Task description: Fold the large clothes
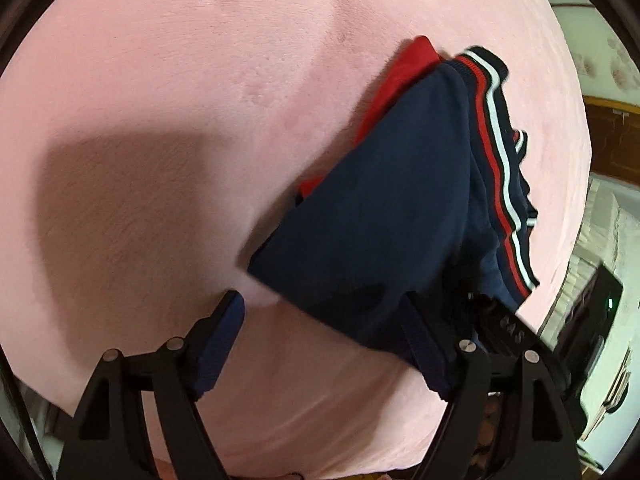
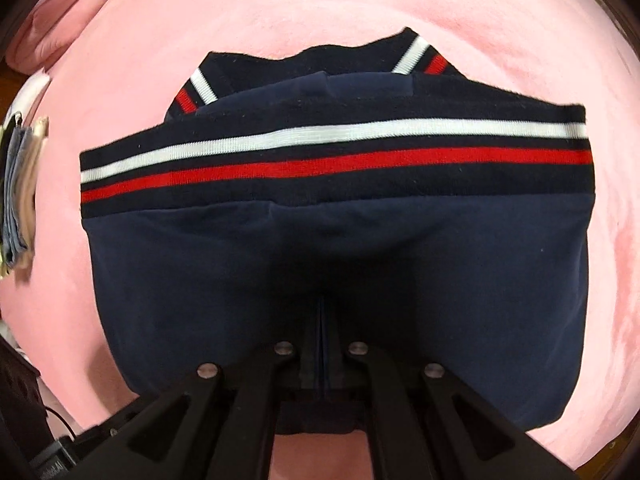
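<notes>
The navy garment [image 1: 384, 208], trimmed with a red and white striped band [image 1: 502, 168], lies bunched on the pink blanket [image 1: 160, 100] in the left wrist view. A red part [image 1: 400, 80] shows at the garment's far edge. The left hand-held gripper [image 1: 324, 320] stands wide apart at the garment's near edge, holding nothing; its right finger [image 1: 424, 340] lies against the navy cloth. The right hand-held gripper [image 1: 504, 320] shows dark just beside the garment's near right corner.

In the right wrist view the garment [image 2: 440, 260] fills the middle over the blanket [image 2: 120, 60], its striped band [image 2: 336, 152] running across. The right hand-held gripper [image 2: 322, 320] is closed on the garment's near edge, a navy fold pinched between its fingers.
</notes>
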A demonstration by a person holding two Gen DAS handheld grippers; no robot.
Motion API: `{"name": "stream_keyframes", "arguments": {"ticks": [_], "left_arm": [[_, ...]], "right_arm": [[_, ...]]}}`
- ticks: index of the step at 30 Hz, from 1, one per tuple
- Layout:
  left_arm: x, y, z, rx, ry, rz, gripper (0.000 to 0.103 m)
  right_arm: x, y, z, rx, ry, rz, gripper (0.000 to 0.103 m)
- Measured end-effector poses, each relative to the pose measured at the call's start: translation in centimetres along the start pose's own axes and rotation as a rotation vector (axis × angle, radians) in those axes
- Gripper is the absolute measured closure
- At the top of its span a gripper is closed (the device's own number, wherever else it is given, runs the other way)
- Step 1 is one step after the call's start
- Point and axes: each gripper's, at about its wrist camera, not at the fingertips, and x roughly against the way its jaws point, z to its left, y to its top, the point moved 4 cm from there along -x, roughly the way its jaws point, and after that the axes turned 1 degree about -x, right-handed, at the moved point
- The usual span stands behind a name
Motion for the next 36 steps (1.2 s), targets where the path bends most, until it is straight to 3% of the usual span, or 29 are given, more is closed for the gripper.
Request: {"name": "stream_keyframes", "arguments": {"ticks": [2, 6, 11, 15, 19, 23, 29, 36], "left_arm": [[-3.3, 0.0, -2.0, 0.025, -0.004, -0.016, 0.025], [-4.4, 1.0, -2.3, 0.047, -0.04, -0.033, 0.025], [-5.5, 2.0, -4.0, -0.02, -0.044, -0.05, 0.026], [-5.8, 2.4, -5.0, -0.081, -0.059, -0.04, 0.04], [-5.6, 2.7, -5.7, -0.116, -0.1, 0.0, 0.063], [-4.7, 2.6, -6.6, -0.169, -0.09, -0.008, 0.076], [-2.9, 1.1, -8.9, -0.28, -0.103, -0.05, 0.084], [-0.8, -0.2, -11.7, -0.467, -0.077, -0.076, 0.084]], "right_arm": [[0.0, -0.1, 0.0, 0.01, 0.006, -0.011, 0.103], [-0.1, 0.0, 0.1, 0.047, 0.029, -0.011, 0.103], [-0.4, 0.4, 0.0, 0.059, 0.078, -0.003, 0.103], [-0.4, 0.5, -0.3, 0.068, 0.098, 0.0, 0.103], [0.0, 0.4, -1.9, 0.073, 0.109, 0.006, 0.103], [0.1, 0.6, -2.0, 0.088, 0.121, 0.012, 0.103], [0.2, 0.9, -1.9, 0.081, 0.142, 0.046, 0.103], [1.2, 1.6, -3.1, -0.003, 0.2, 0.082, 0.103]]}}
